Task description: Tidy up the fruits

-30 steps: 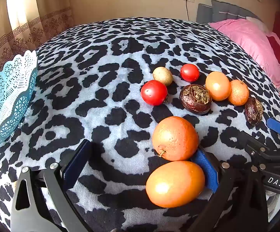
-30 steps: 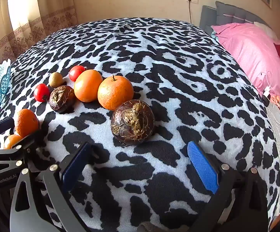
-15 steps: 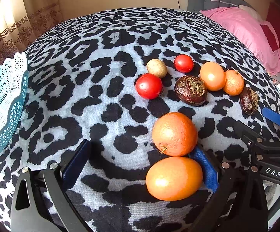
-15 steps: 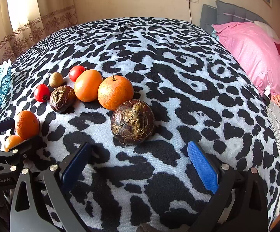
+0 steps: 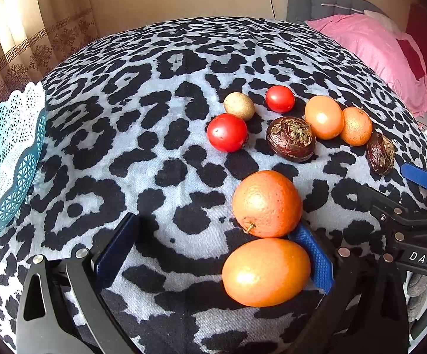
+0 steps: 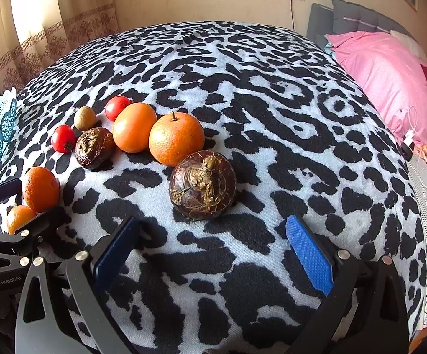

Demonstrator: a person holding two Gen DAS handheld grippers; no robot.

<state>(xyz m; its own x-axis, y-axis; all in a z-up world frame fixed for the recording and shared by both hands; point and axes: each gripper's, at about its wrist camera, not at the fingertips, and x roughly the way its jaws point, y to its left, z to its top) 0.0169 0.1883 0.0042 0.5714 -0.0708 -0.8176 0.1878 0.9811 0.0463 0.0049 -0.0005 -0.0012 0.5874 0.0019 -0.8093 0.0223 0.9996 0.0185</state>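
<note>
The leopard-print surface [image 5: 142, 124] lies bare between the teal basket [image 5: 4, 165] at the left edge and the fruit cluster. Two oranges [image 5: 266, 203] sit just beside the left tongs' [image 5: 213, 253] right pad, crowding that side. Ahead of the right tongs [image 6: 213, 250], a dark brown fruit [image 6: 203, 184] blocks the middle; the surface to its right is bare.

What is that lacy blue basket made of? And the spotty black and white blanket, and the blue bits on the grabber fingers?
The lacy turquoise basket looks like moulded plastic: stiff scalloped rim, regular cut-out holes. The black-and-white leopard-print cover looks like woven or knitted fabric: a fine matte weave shows. The blue pads on the right gripper look like rubber, with a dotted grip texture, though that is a guess.
</note>
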